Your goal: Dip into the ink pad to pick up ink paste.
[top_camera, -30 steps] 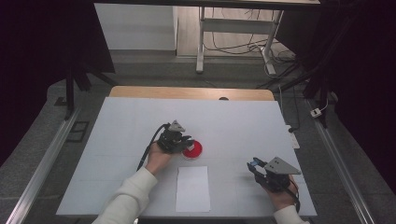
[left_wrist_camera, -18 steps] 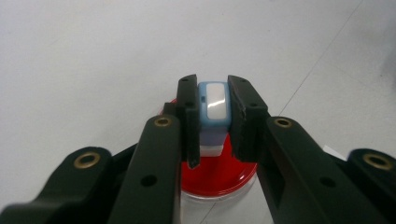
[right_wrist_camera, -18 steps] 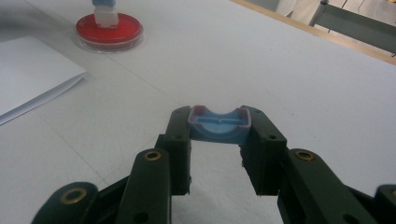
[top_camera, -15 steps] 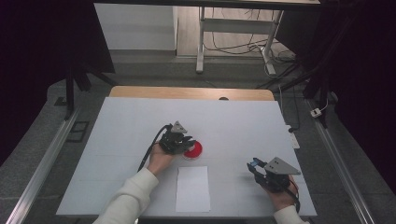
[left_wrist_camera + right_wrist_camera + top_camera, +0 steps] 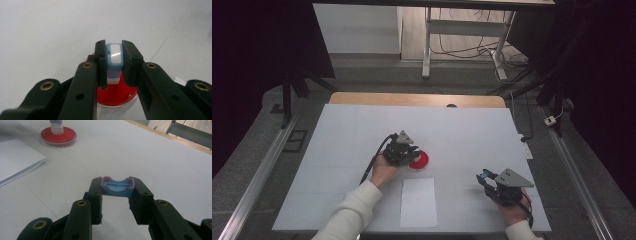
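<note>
A small blue and white stamp (image 5: 114, 58) is clamped upright between the jaws of my left gripper (image 5: 114, 55), its white foot resting on a round red dish (image 5: 117, 94). In the high view the left gripper (image 5: 411, 154) stands at the table's middle, right at the red dish (image 5: 421, 161). My right gripper (image 5: 117, 187) is shut on a blue cap (image 5: 117, 188), held just above the table. It sits at the front right in the high view, right gripper (image 5: 485, 177). The right gripper view also catches the dish (image 5: 58, 135) with the stamp (image 5: 56, 127) on it, far left.
A white sheet of paper (image 5: 417, 201) lies near the front edge between both hands, also seen as paper (image 5: 15, 157). The white table (image 5: 362, 125) has a wooden strip along its far edge. A metal stand and cables lie on the floor beyond.
</note>
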`<state>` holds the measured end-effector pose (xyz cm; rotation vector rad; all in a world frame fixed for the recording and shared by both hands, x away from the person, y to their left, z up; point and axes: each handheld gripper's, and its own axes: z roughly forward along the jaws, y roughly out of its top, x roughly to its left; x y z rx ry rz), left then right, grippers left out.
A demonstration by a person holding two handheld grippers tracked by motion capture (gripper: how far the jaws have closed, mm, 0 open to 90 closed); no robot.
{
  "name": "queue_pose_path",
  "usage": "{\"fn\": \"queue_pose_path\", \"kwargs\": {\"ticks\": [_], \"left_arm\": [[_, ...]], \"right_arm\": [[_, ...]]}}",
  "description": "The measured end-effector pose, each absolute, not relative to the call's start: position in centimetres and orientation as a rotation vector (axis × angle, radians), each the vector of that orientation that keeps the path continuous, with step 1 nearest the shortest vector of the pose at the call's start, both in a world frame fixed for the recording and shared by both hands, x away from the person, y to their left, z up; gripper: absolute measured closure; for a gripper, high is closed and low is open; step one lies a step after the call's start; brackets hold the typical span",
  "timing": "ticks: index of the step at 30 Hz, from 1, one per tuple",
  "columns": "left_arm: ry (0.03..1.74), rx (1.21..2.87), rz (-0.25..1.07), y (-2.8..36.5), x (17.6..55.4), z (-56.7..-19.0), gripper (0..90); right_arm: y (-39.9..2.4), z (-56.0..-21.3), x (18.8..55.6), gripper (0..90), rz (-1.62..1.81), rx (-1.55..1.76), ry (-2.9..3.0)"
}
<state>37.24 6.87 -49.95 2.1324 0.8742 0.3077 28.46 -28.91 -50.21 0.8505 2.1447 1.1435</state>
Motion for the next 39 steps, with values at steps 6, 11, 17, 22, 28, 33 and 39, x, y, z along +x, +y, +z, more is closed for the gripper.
{"fn": "queue_pose_path", "kwargs": {"ticks": [6,11,17,22,28,33,39], "left_arm": [[0.877,2.139,0.306,6.8,37.3,-50.1,75.7],[0.878,2.146,0.304,6.7,37.4,-50.2,75.8],[0.88,2.159,0.315,6.6,37.3,-50.2,75.9],[0.879,2.165,0.317,6.5,37.2,-50.2,75.9],[0.875,2.169,0.319,6.6,37.2,-50.2,76.0],[0.877,2.149,0.285,7.0,37.4,-50.1,75.9],[0.847,2.134,0.33,7.2,36.9,-49.0,75.7]], "right_arm": [[-28.9,-50.2,28.4,64.4,1.145,0.849,2.146],[-28.8,-50.2,28.5,64.5,1.145,0.85,2.147],[-28.7,-50.2,28.4,64.4,1.143,0.843,2.147],[-28.7,-50.3,28.4,64.4,1.146,0.843,2.146],[-28.6,-50.3,28.4,64.4,1.146,0.843,2.148],[-28.6,-50.2,28.4,64.4,1.134,0.845,2.148],[-28.7,-50.3,28.4,64.4,1.142,0.847,2.148]]}}
